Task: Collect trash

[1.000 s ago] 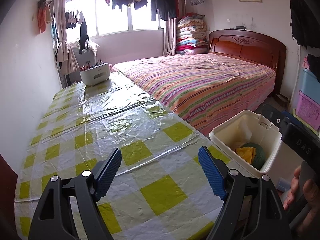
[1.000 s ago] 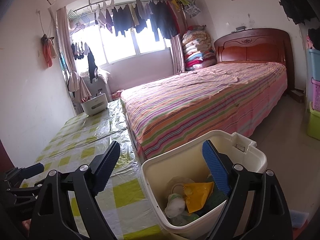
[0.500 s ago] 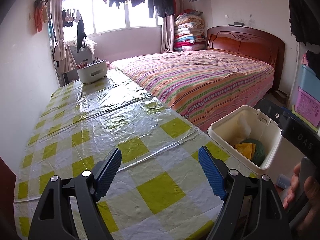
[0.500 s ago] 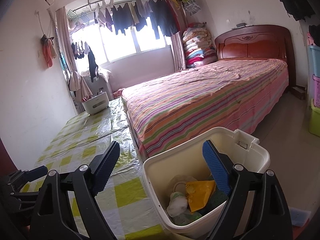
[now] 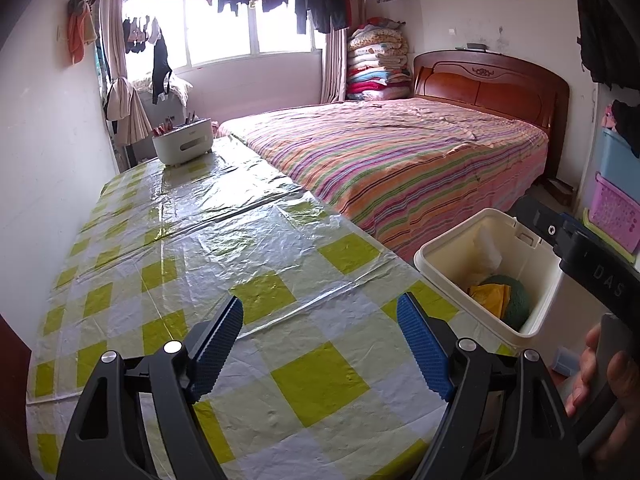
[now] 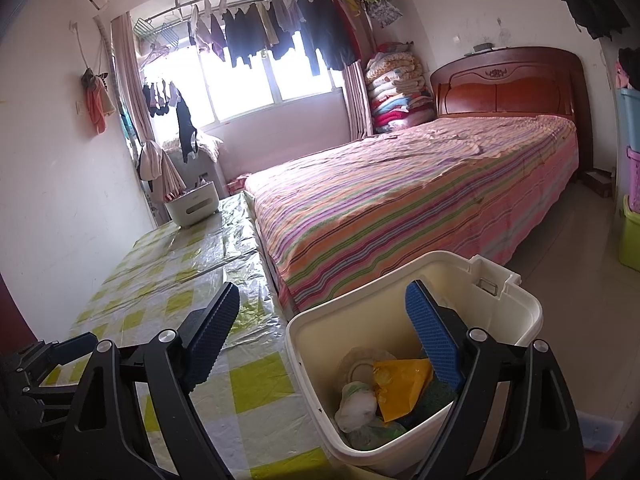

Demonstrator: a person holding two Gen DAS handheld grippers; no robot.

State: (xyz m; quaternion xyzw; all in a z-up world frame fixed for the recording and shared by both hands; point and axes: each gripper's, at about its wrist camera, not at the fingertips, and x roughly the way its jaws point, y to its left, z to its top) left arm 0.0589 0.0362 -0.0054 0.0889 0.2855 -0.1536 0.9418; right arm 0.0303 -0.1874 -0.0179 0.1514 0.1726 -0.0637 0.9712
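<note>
Bedroom daylight falls across a long table (image 5: 168, 240) under a shiny yellow-and-white checked cover, with a striped bed (image 5: 400, 160) along its right side and a small white caddy (image 5: 184, 146) at its far end. Over the near part of the table the left gripper (image 5: 320, 332) hovers with its blue pads spread wide apart, nothing between them and nothing touched. The right gripper (image 6: 320, 320) is likewise spread wide and empty; its right finger stands in front of the mouth of the bin (image 6: 312, 344), its left finger over the table edge. That cream plastic bin sits at the table's near right corner, beside the bed, open at the top. Inside lie a crumpled yellow wrapper (image 6: 400, 380), a dark green round item (image 5: 512, 304), and white and pale green wads (image 6: 356, 404). A hand (image 5: 612, 388) grips the right gripper's handle at the left-wrist view's right edge.
</note>
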